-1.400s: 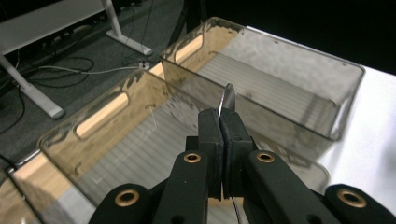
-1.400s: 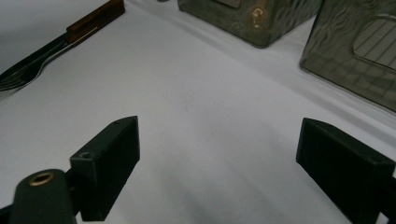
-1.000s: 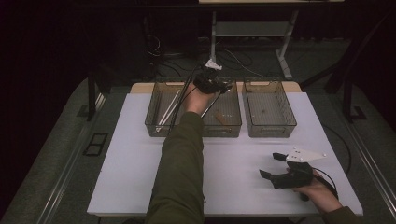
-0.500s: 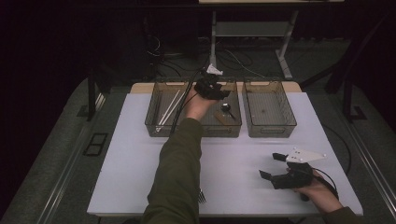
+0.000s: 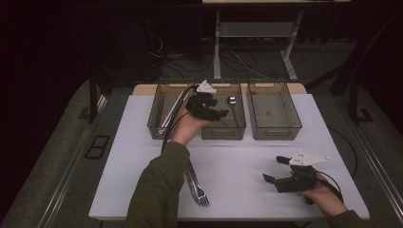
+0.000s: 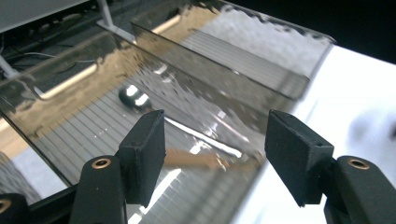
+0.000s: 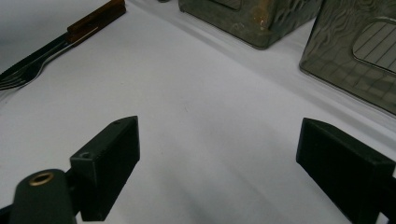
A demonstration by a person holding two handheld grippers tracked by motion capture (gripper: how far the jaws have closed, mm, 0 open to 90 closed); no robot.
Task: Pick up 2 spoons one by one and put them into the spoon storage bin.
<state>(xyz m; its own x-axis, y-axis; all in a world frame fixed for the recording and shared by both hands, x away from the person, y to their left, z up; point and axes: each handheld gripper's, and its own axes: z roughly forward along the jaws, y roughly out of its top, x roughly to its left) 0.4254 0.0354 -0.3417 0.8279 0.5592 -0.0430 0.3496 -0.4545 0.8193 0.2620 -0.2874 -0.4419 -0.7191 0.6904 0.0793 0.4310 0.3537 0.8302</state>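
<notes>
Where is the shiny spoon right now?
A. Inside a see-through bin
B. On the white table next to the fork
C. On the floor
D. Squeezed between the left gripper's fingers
A: the spoon lies on the bottom of the middle bin, and the left gripper above it is open with nothing between its fingers.

spoon (image 5: 231, 100) in middle bin (image 5: 240, 127) | fork (image 5: 196, 186) on table (image 5: 138, 171) before bins
</notes>
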